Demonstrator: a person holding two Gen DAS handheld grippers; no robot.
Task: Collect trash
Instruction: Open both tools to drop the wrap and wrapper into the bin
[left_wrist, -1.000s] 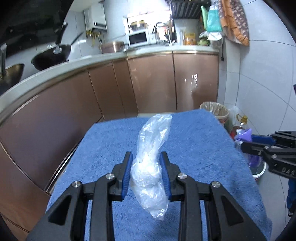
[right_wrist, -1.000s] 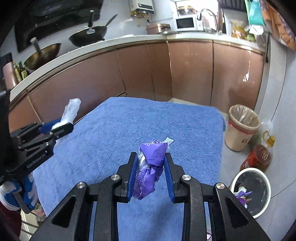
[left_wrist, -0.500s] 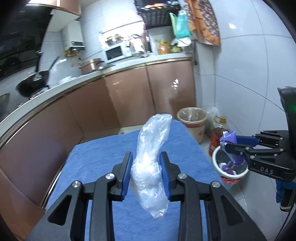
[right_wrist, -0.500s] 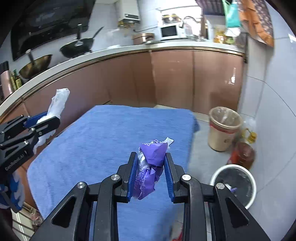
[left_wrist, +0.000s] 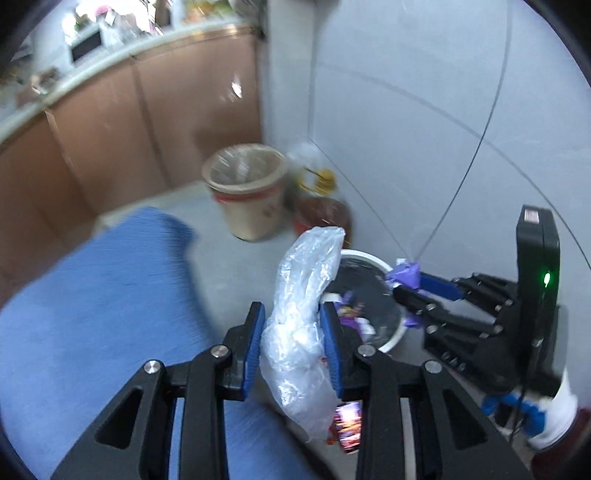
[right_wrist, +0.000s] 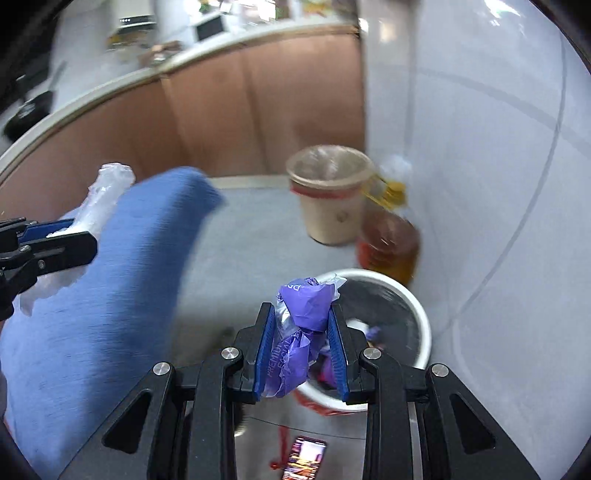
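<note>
Delivery step: left gripper (left_wrist: 292, 341) pinching clear plastic bag (left_wrist: 301, 317), right gripper (right_wrist: 302, 345) pinching purple wrapper (right_wrist: 301, 325); white bin (right_wrist: 413, 314) lies just ahead below, so release should follow.

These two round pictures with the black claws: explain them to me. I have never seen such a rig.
No robot here: a person holds a two-fingered grabbing tool in each hand, with a wide-angle camera looking along each tool's jaws. The left tool's picture shows the left gripper shut on a clear plastic bag, with the other tool at its right. The right tool's picture shows the right gripper shut on a purple wrapper. Below stands a white bin with trash inside, beside a blue towel-covered surface.
</note>
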